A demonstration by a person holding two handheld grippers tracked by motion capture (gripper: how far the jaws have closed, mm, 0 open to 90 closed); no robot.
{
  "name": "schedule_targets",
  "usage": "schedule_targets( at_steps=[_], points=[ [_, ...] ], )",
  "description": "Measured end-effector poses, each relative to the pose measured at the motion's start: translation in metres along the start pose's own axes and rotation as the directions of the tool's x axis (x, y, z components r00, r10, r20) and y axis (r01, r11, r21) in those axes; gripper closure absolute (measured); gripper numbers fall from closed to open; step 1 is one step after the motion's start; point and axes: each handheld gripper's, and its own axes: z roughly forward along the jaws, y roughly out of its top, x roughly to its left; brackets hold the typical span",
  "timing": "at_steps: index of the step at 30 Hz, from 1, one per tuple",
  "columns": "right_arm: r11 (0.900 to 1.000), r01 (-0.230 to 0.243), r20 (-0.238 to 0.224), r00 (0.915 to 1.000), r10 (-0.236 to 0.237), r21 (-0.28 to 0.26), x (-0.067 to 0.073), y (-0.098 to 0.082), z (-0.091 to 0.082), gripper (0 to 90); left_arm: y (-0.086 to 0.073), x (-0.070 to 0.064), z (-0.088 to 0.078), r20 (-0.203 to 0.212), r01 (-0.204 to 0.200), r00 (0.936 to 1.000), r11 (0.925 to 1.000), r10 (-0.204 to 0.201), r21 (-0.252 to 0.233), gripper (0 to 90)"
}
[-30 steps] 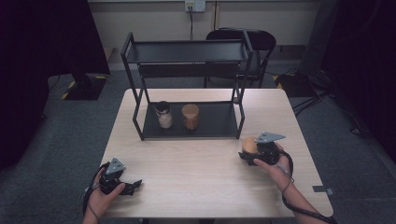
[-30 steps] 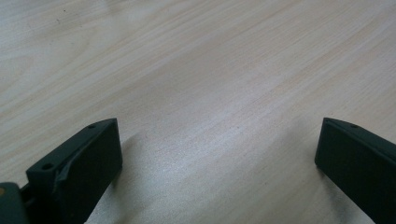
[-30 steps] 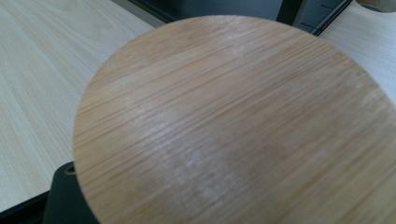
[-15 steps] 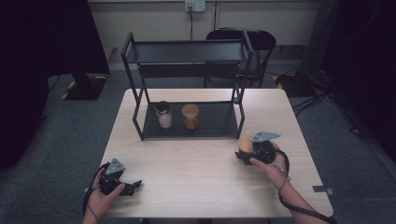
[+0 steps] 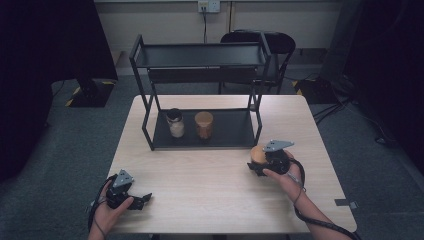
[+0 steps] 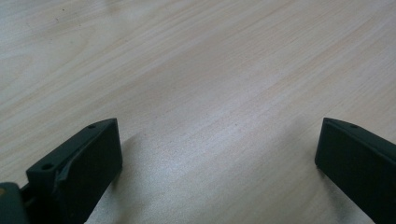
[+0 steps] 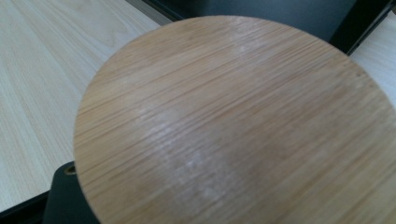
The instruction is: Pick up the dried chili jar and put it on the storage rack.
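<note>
Up close, the right gripper (image 5: pixel 258 164) was clenched on a jar with a round wooden lid (image 7: pixel 233 126); the right gripper view caught the lid's grain, which the high view reduced to a tan disc (image 5: pixel 258 155) near the table's (image 5: pixel 200 195) right side, just in front of the black rack (image 5: pixel 200 55). On the rack's bottom shelf stood a dark-lidded jar (image 5: pixel 175 123) and a wooden-lidded jar (image 5: pixel 203 124), side by side. At the near left edge the left gripper (image 5: pixel 142 199) hung released, its jaws wide apart over bare wood in the left gripper view.
</note>
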Motion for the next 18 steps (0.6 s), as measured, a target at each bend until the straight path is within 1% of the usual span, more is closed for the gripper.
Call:
schedule_targets(
  at_steps=[18],
  points=[
    [1.000, 0.024, -0.018, 0.9996, -0.024, 0.008, 0.006, 0.018, 0.010, 25.3, 0.000, 0.000, 0.000, 0.000, 0.000, 1.0000, 1.0000, 0.000, 0.000, 0.2]
  ],
)
